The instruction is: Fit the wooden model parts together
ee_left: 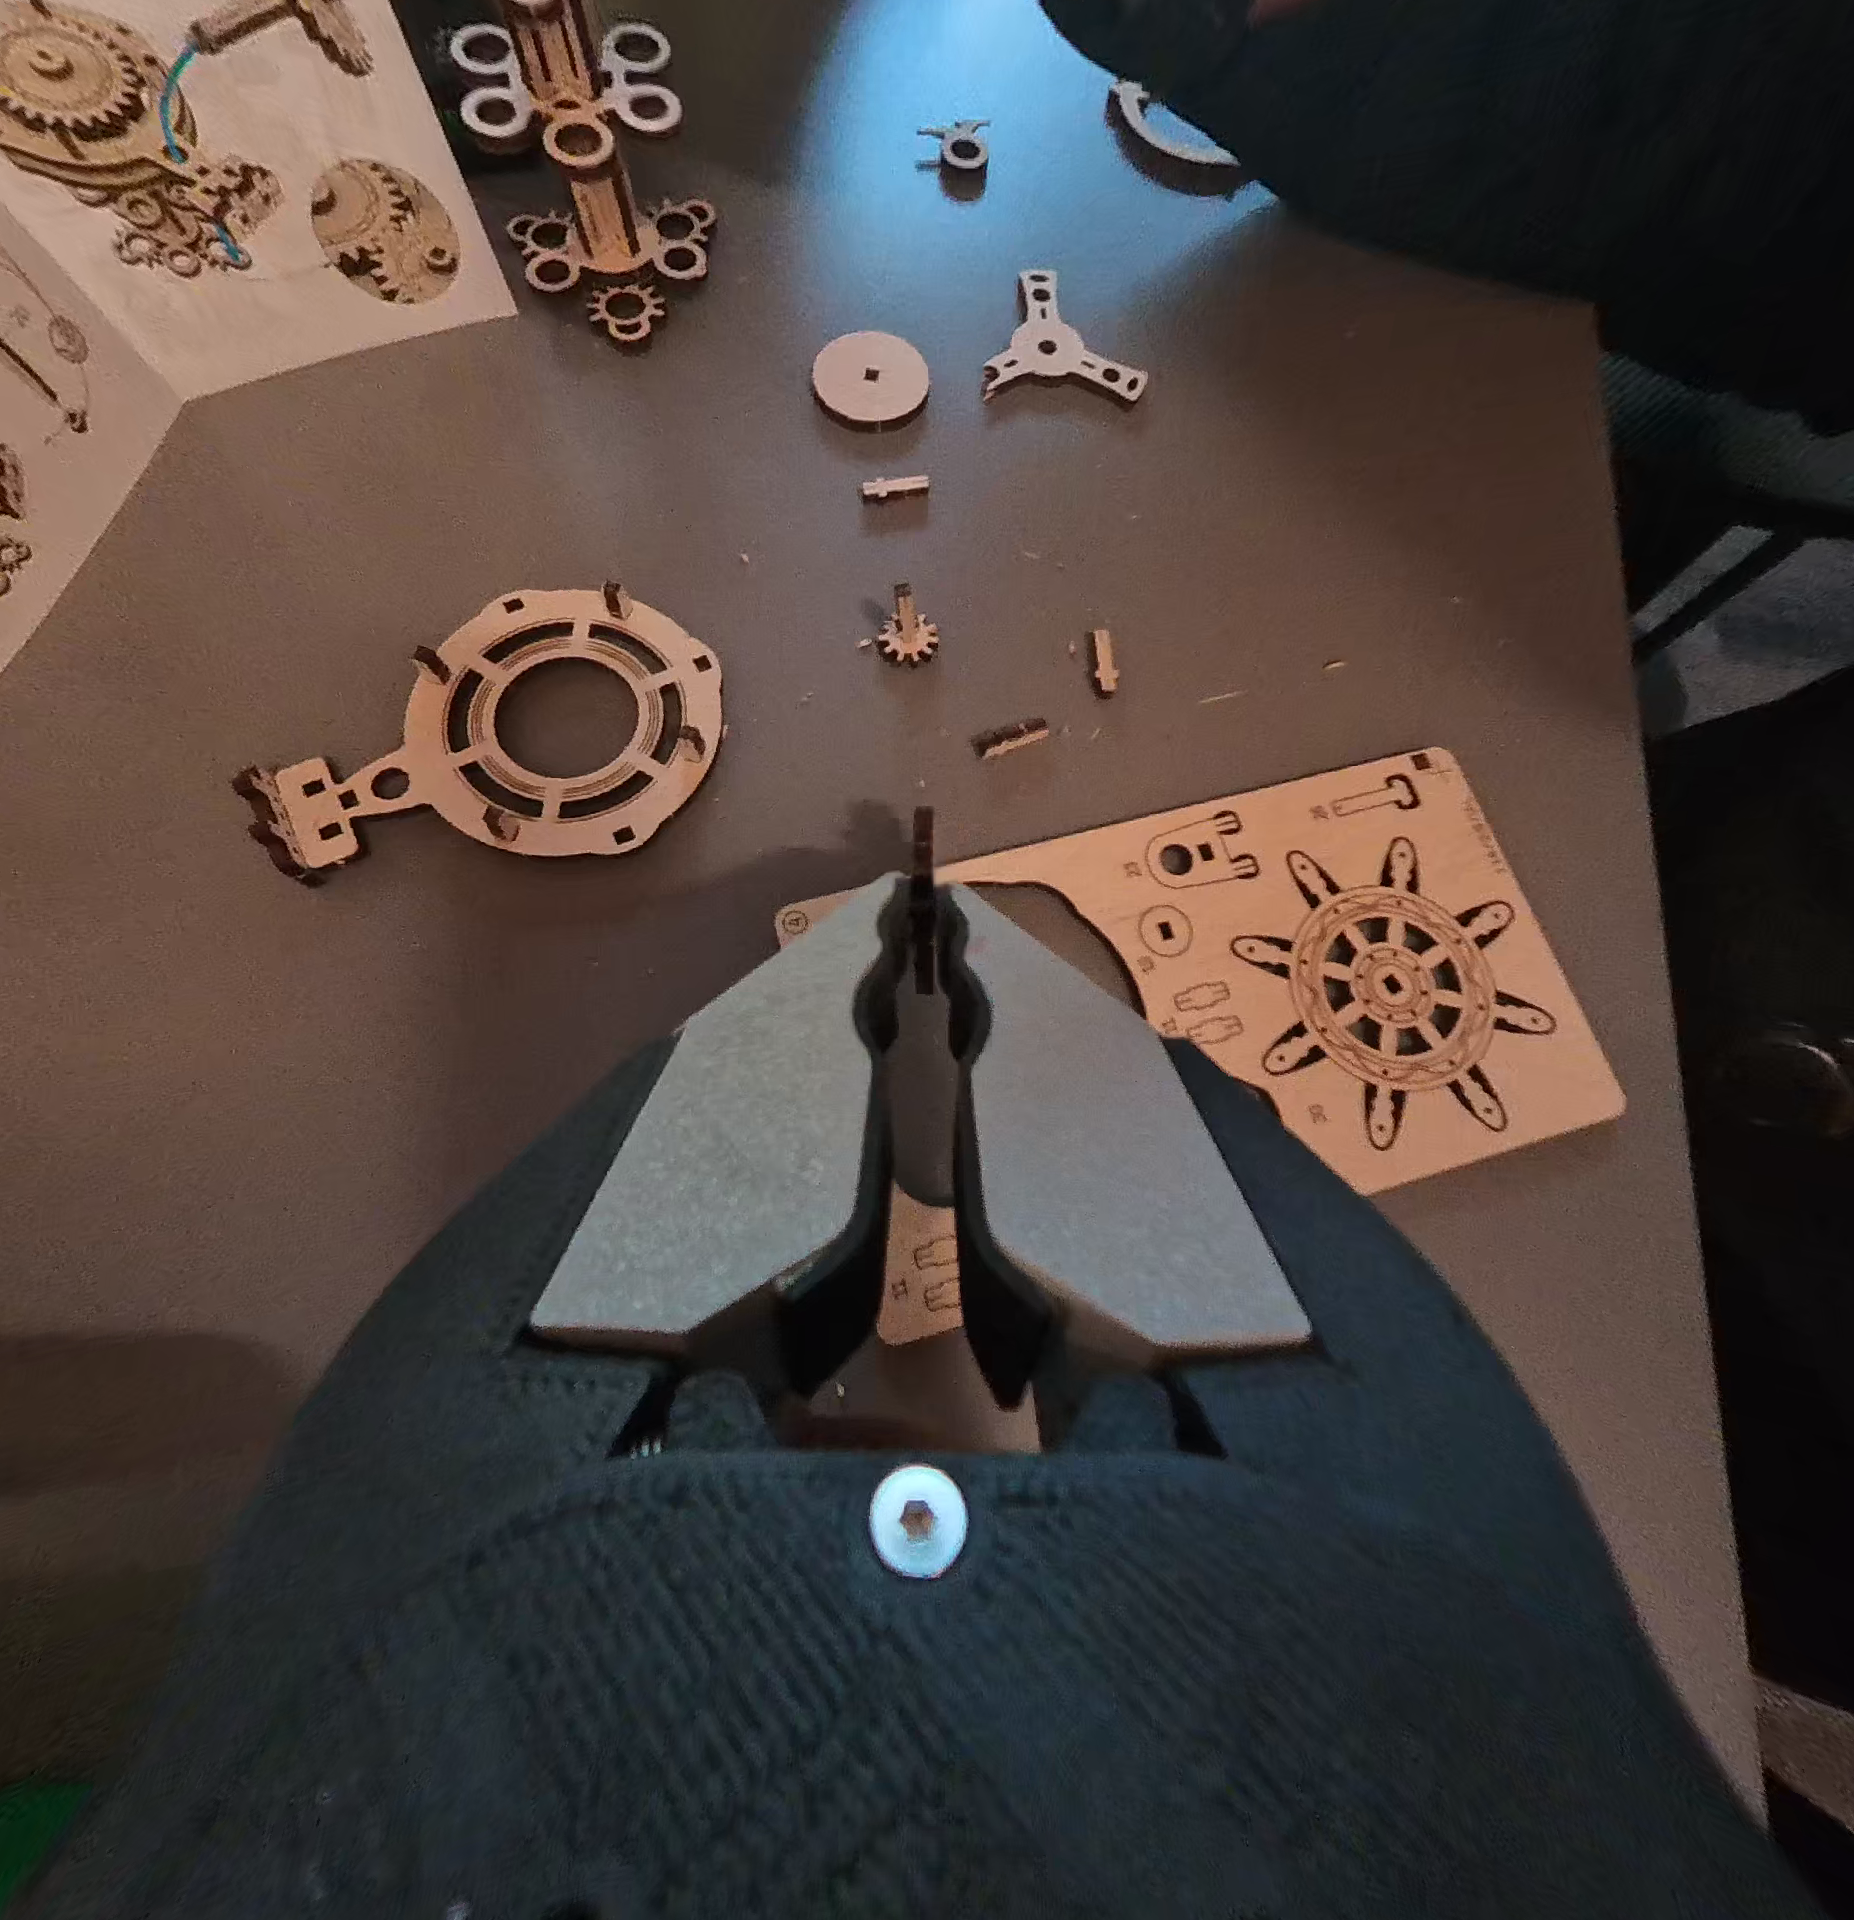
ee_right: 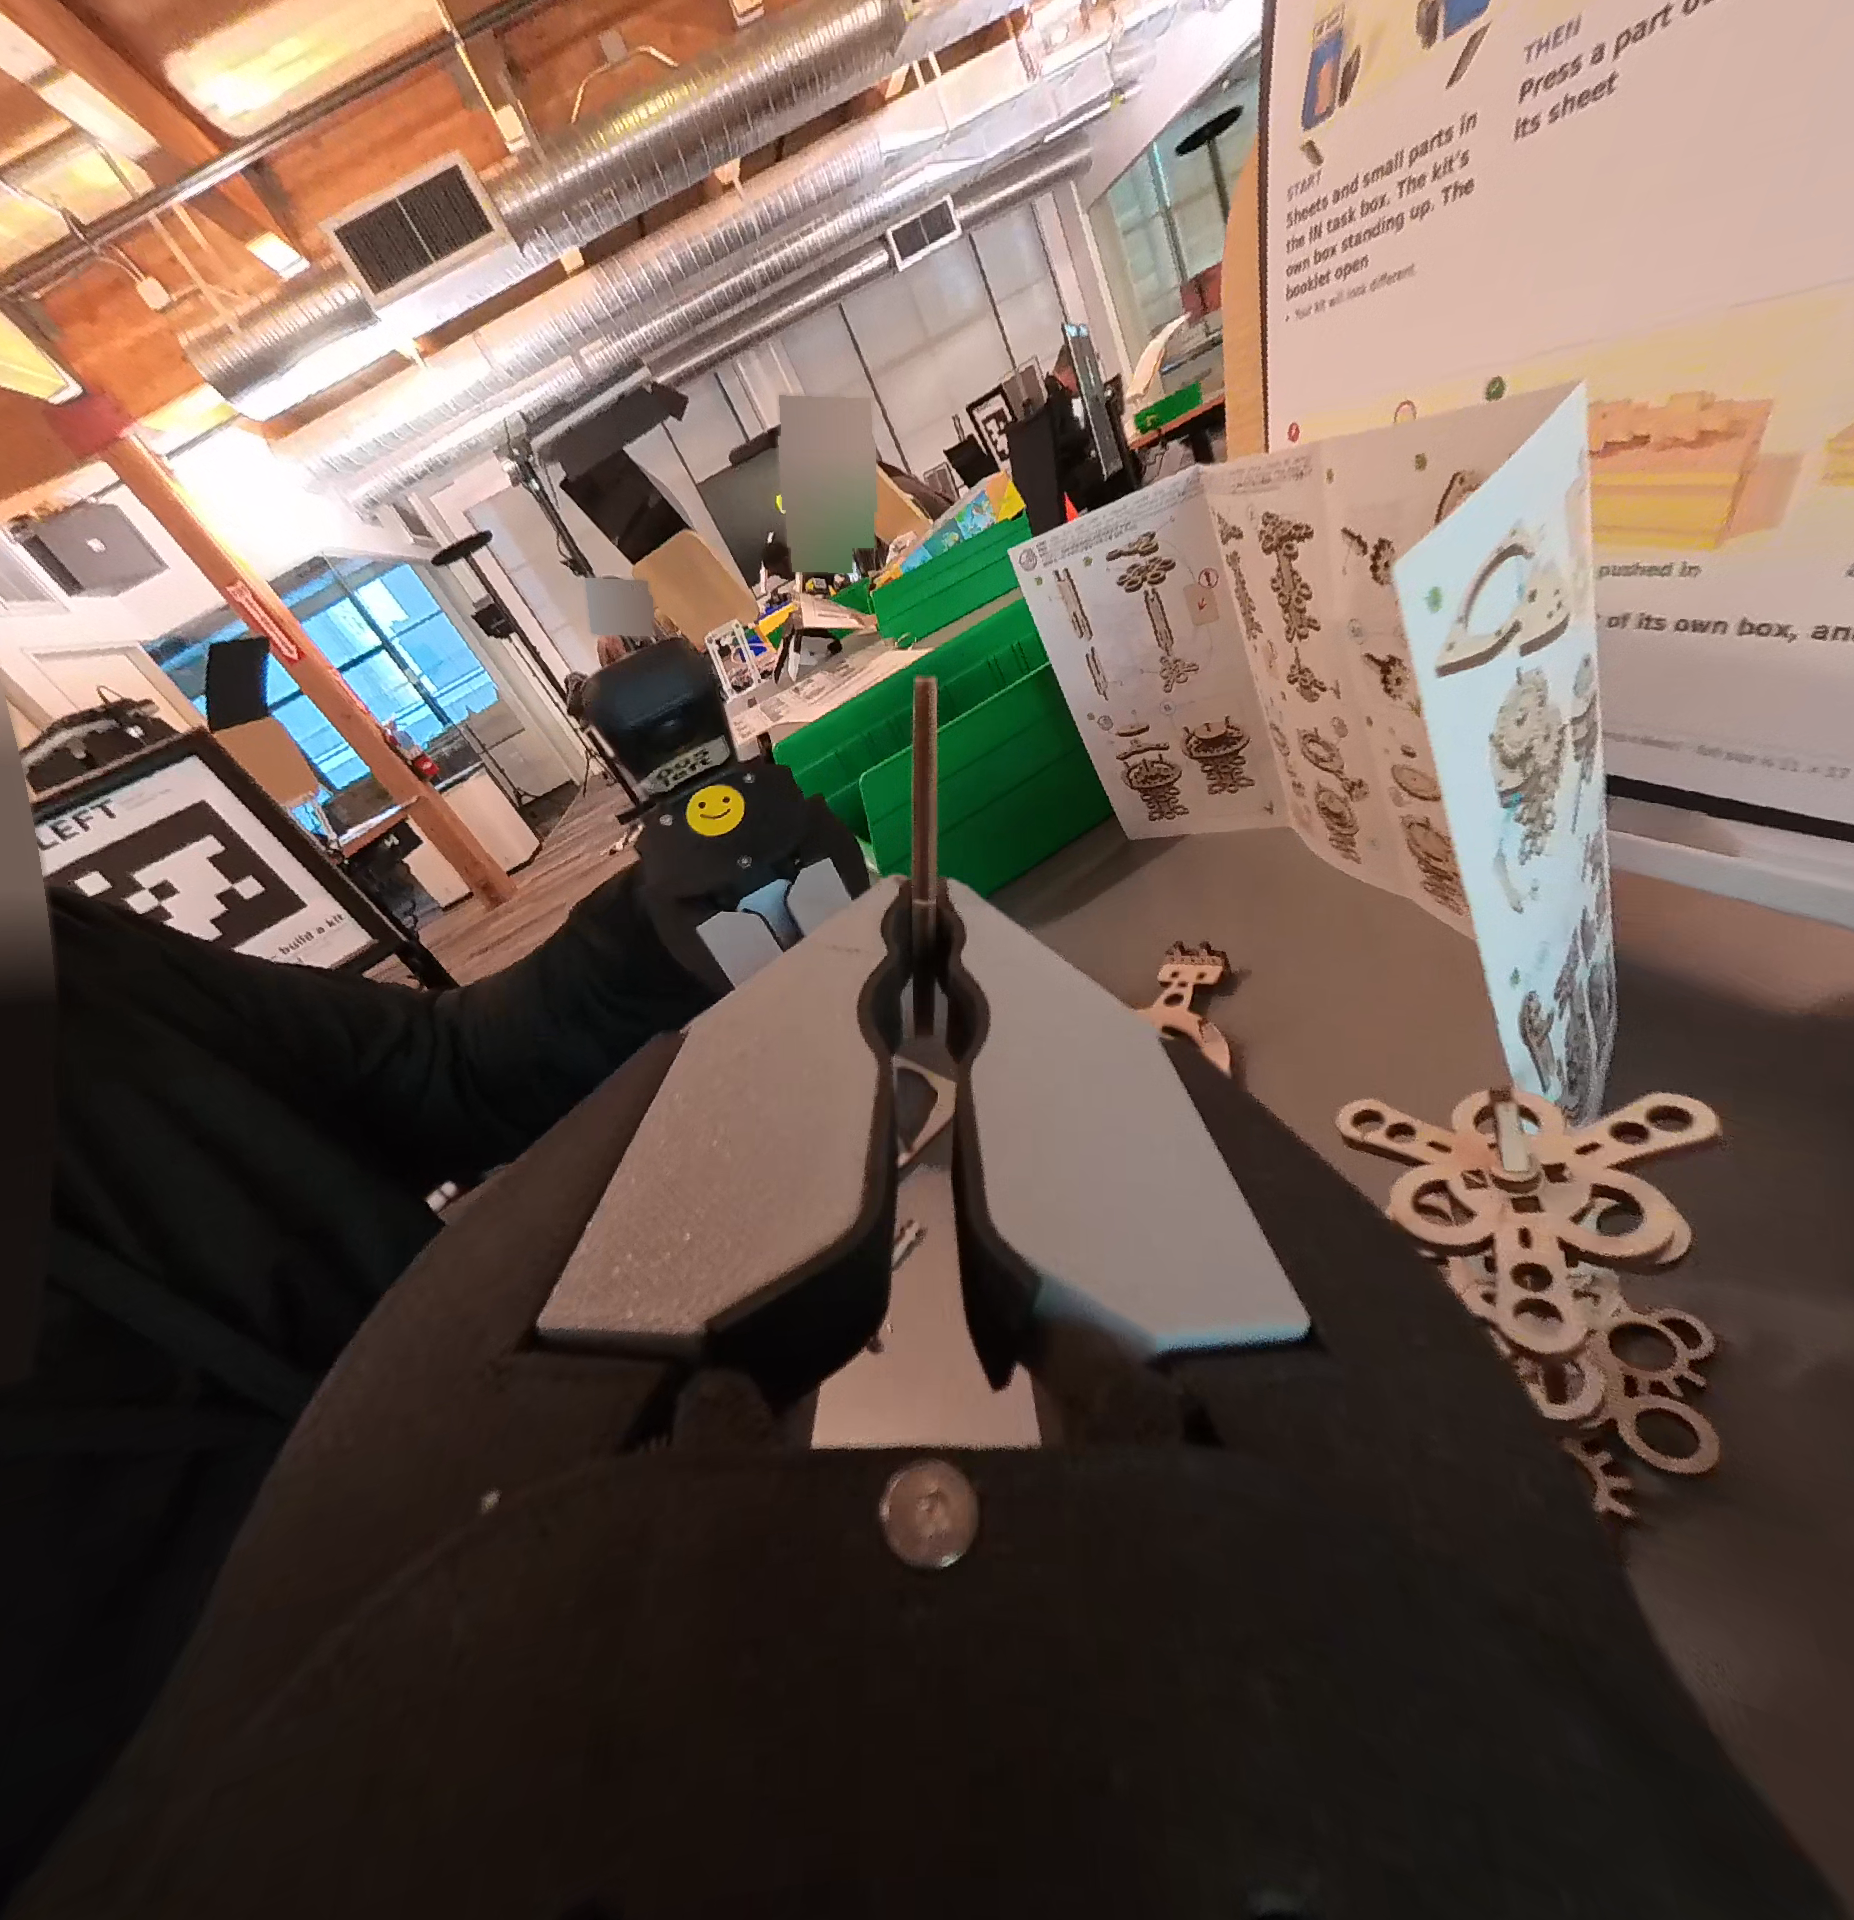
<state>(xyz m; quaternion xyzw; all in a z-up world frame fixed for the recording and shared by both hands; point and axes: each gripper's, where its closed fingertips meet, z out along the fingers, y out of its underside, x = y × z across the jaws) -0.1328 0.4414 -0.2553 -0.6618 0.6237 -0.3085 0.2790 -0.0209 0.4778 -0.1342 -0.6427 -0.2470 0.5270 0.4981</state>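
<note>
My left gripper (ee_left: 920,914) is shut on a small dark-edged wooden part (ee_left: 922,842), seen edge-on and sticking out past the fingertips, above the corner of a wooden sheet (ee_left: 1370,966) with a wheel cut in it. A ring-shaped wooden frame (ee_left: 549,727) with upright pegs lies to the left. My right gripper (ee_right: 923,935) is shut on a thin flat wooden part (ee_right: 924,779), seen edge-on and pointing up. The left gripper also shows in the right wrist view (ee_right: 762,920), behind and to the left.
On the grey table lie a small gear on a pin (ee_left: 905,632), loose pins (ee_left: 1009,739), a disc (ee_left: 870,377), a three-armed piece (ee_left: 1058,353) and a looped tower assembly (ee_left: 590,156). A folded booklet (ee_right: 1318,644) stands at the back. The table edge runs along the right. The grippers' ends are close to 15 cm from one another. From either gripper's tips it is about 15 cm to the disc (ee_left: 870,377).
</note>
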